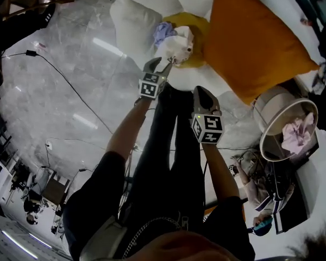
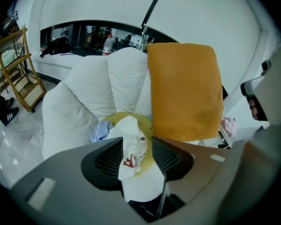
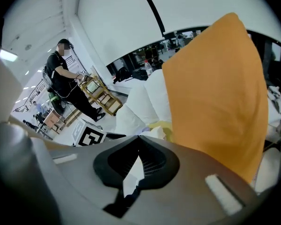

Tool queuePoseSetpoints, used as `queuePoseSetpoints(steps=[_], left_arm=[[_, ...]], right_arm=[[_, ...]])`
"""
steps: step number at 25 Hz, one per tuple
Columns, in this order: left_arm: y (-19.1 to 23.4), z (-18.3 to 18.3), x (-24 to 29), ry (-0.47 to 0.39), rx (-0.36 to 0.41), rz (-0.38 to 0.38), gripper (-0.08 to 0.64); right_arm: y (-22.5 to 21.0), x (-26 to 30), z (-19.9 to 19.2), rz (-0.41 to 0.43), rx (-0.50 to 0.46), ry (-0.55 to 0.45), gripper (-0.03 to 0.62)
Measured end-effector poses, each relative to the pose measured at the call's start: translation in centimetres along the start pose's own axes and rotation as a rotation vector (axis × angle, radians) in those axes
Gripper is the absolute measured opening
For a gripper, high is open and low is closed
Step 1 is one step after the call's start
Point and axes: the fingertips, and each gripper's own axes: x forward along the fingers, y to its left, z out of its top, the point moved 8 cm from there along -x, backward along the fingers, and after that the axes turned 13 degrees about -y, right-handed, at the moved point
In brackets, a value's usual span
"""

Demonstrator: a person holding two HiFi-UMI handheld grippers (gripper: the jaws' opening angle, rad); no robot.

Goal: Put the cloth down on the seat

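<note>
White armchair point(image 1: 133, 15), shell-shaped padded back, seat facing person. Orange cushion point(image 1: 255, 42), lg, stood on seat against back. Yellow cloth point(image 1: 194, 25), crumpled on seat, just beside cushion. Task cloth point(image 2: 131, 146), white w/ red print, bunched upright betw. L gripper point(image 1: 168, 64) jaws, pads pressing on both sides; at seat front, touching yellow cloth. Lilac cloth point(image 1: 163, 32), sm, beside it. R gripper point(image 3: 138, 137): jaw tips together, nothing betw., short of seat.
</note>
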Motion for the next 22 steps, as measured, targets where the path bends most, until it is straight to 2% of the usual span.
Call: queuePoseSetpoints(steps=[4,7,12,19,22], left_arm=[[-2.1,5.0,-2.5,-0.059,0.043,-0.027,0.105],[-4.2,9.0,-6.3,-0.087,0.070,-0.065,0.016],[-8.2,15.6,-11.3,-0.131,0.137,-0.107,0.011],[-13.7,23.0,-18.3,-0.200,0.212,-0.144,0.011],[-15.8,27.5,-21.3,-0.274,0.253,-0.143,0.011]], right_arm=[[0.1,-1.6,3.7,0.023,-0.051,-0.027,0.003],[1.9,-3.8,5.6,0.061,-0.067,-0.019,0.003],[4.7,-7.6,9.9,0.124,-0.146,-0.048,0.002],[8.1,-13.8,15.8,0.190,-0.148,-0.140,0.002],[8.9,-15.9,19.1,0.199,-0.144,-0.202,0.002]])
